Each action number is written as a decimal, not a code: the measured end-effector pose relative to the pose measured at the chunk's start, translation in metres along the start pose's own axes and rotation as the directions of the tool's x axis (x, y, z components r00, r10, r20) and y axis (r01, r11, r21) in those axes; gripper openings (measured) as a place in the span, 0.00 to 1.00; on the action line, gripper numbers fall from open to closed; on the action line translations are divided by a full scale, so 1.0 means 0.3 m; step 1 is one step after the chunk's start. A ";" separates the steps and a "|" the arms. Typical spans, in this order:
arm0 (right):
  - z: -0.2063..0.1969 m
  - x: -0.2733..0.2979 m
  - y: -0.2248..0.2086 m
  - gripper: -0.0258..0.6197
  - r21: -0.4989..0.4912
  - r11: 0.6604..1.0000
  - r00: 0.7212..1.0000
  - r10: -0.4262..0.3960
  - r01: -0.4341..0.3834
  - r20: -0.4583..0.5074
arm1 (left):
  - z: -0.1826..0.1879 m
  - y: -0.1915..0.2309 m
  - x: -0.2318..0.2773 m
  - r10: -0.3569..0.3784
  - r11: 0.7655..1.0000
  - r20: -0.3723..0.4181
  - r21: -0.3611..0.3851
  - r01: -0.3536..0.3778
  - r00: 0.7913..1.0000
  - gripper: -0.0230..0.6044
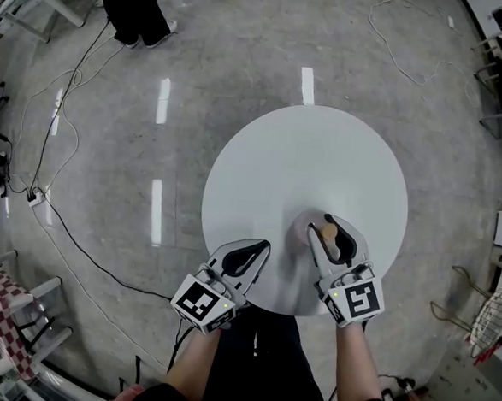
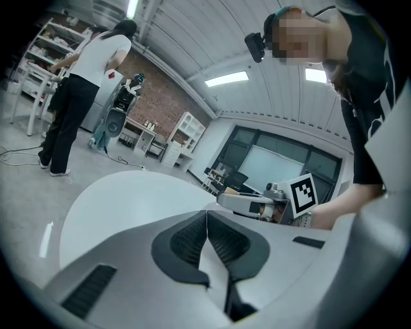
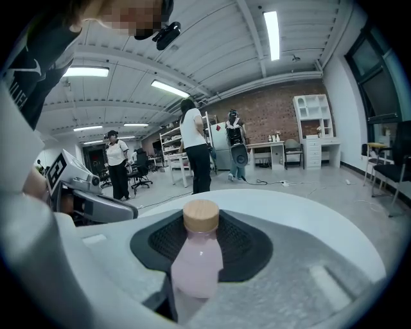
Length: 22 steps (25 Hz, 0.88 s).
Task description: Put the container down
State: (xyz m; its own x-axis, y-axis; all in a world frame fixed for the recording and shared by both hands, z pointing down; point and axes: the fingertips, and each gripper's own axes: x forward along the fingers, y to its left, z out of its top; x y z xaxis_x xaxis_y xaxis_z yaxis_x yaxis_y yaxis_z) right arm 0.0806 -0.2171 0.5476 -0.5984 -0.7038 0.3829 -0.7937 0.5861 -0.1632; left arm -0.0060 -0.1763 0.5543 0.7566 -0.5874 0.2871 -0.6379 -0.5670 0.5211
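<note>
Right gripper (image 1: 327, 224) pinches a pale pink bottle (image 3: 196, 260) with wooden cap (image 3: 201, 216), over the near part of the round white table (image 1: 305, 156). Contact with the tabletop not discernible. Left gripper (image 2: 207, 216) jaws pressed together, empty.

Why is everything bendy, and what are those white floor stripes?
Head view: the wide lens curves the floor round the table; the white stripes look like lamp glare. Right gripper view: ceiling lights bend, corners go dark, the bottle is sharp.

Head view looks steeply down on the round white surface (image 1: 305, 156). Each gripper view sits close behind its jaws, facing across that surface; the left one also shows the right gripper (image 2: 226, 199).
</note>
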 end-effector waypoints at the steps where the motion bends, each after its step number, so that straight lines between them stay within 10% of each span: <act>1: -0.002 0.000 0.000 0.25 -0.002 1.000 1.000 0.000 0.000 0.000 | 0.000 0.003 -0.001 0.008 1.000 -0.004 -0.002 -0.008 1.000 0.06; 22: -0.021 -0.002 0.042 0.25 -0.141 0.990 0.999 -0.003 -0.002 -0.035 | -0.032 -0.022 -0.035 0.003 1.000 0.010 -0.004 -0.003 1.000 0.06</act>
State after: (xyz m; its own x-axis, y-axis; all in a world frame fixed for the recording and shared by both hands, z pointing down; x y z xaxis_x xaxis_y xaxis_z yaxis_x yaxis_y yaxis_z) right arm 0.0717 -0.2068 0.5511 -0.5916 -0.6913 0.4149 -0.7693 0.6380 -0.0340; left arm -0.0083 -0.1609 0.5553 0.7529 -0.5952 0.2806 -0.6399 -0.5625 0.5236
